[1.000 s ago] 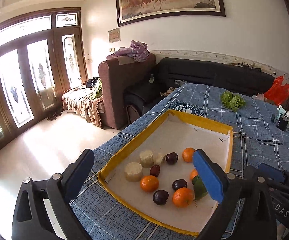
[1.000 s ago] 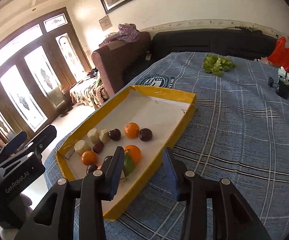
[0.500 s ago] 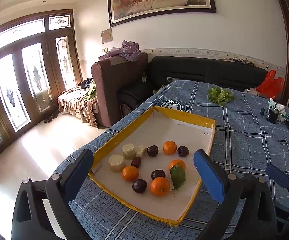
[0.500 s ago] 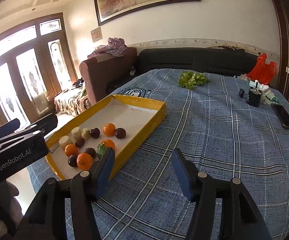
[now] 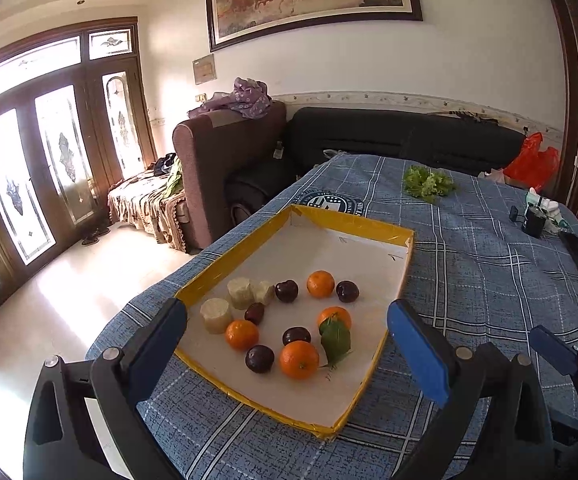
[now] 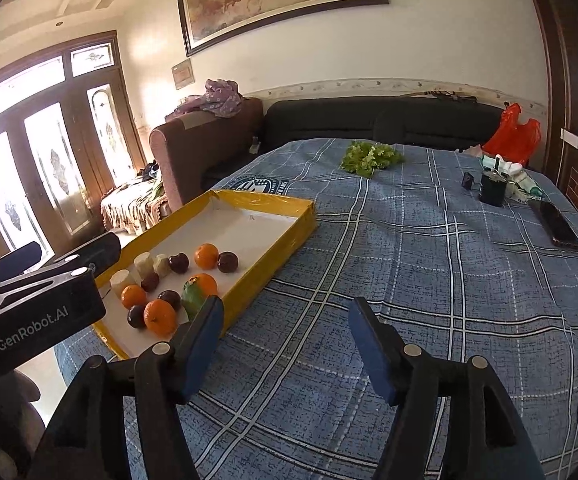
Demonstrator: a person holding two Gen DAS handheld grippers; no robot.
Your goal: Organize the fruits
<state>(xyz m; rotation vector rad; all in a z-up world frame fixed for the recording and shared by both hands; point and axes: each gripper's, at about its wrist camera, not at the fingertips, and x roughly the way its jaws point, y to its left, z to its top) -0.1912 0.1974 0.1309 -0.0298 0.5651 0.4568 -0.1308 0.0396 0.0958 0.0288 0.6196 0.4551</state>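
**Fruit in the yellow tray, both tools wide and empty**

A yellow tray (image 5: 353, 222) with a white bottom sits on the tabletop (image 5: 489, 288), which has a blue checked cloth on it. All the fruit lies inside the tray, near the end closest to the tools.

There are four oranges in the tray. One orange (image 5: 299, 359) is closest to the tray's near edge. A second orange (image 5: 242, 334) is beside it, toward the tray's left wall. A third orange (image 5: 331, 314) has a green leaf (image 5: 335, 341) lying against it. The fourth orange (image 5: 321, 283) is farther in. Dark plums lie among them; one plum (image 5: 259, 358) is just beside the nearest orange. Three pale chunks (image 5: 217, 315) sit along the tray's left wall.

The left tool (image 5: 287, 344) is over the near end of the tray. Its jaws are wide apart and hold nothing.

The right tool (image 6: 285, 336) is to the right of the tray, over the bare cloth. Its jaws are also wide apart and hold nothing.

Past the far end of the tray, some green lettuce (image 6: 371, 157) lies on the cloth.
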